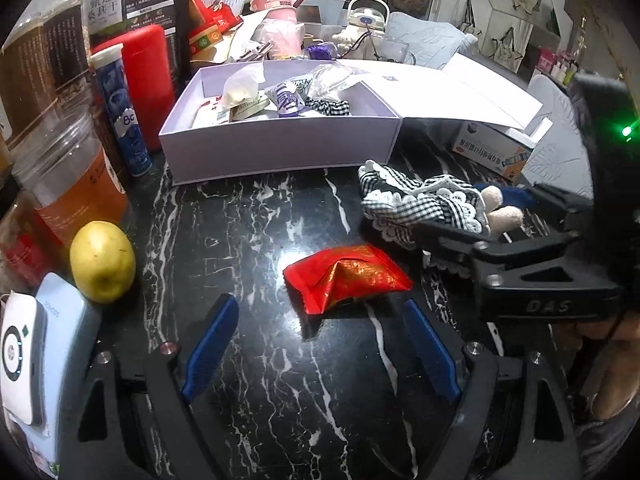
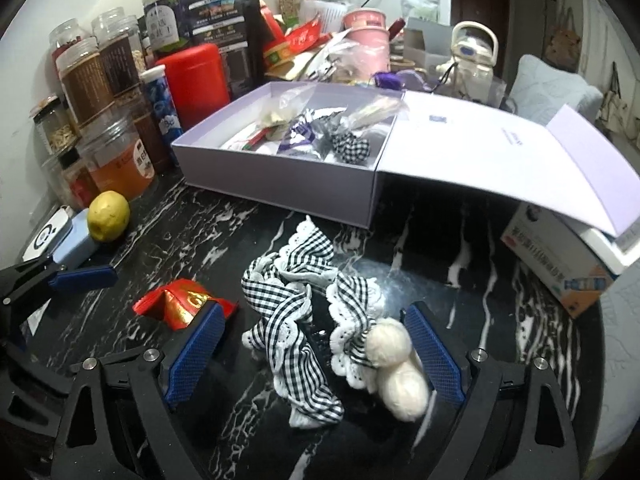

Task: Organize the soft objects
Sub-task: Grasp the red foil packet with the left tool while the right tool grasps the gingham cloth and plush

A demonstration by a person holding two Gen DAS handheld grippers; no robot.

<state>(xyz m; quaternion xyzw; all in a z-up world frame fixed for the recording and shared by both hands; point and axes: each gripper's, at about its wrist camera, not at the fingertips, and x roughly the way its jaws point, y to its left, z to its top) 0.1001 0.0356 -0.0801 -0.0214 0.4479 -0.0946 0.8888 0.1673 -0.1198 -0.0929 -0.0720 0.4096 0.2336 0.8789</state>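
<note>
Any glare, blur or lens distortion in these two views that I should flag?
Left wrist view: glare patch on the black marble table beside the red packet; green LED flare at right; strong fisheye bending, dark corners. Right wrist view: the white box has curved edges; the gingham cloth is sharp; slight softness at the far right.

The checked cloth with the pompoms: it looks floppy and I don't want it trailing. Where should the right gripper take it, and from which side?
Probably at the bunched middle of the checked cloth, from above, where the lace folds pile highest. The right gripper already straddles its near end, open; the two pompoms hang at that end and would likely slip.
</note>
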